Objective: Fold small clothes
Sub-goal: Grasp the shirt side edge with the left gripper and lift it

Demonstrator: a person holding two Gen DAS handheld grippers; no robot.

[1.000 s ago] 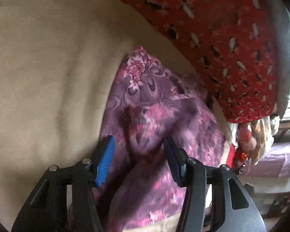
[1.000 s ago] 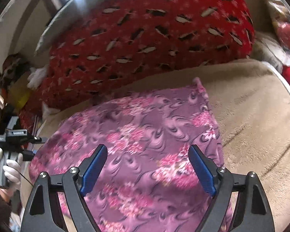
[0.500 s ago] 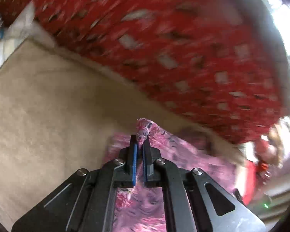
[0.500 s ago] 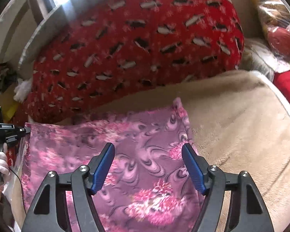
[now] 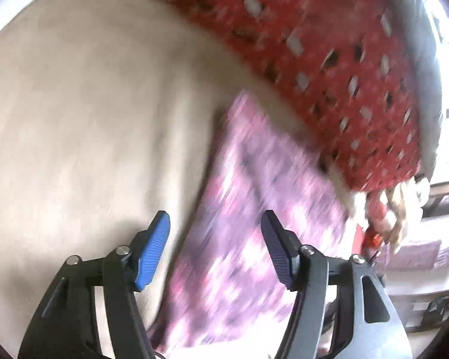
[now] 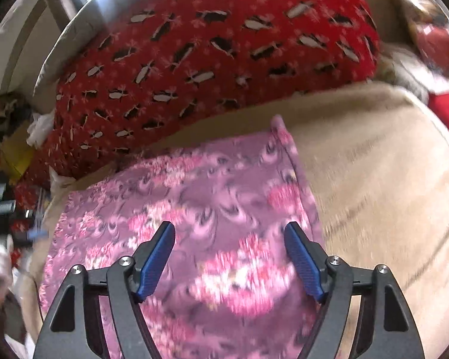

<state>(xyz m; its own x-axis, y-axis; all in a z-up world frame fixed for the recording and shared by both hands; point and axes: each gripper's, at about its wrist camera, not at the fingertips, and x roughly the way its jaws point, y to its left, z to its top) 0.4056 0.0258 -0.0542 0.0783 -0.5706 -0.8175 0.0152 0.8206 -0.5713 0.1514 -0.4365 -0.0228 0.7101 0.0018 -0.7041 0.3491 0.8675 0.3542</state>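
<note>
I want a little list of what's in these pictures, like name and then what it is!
cloth: purple and pink flowered fabric piece, lying spread flat
surface: beige fuzzy blanket under the cloth
behind: red patterned pillow, at the cloth's far edge
left gripper: open, holding nothing, over the cloth's edge
right gripper: open, holding nothing, over the cloth
sharpness: left wrist view is blurry
</note>
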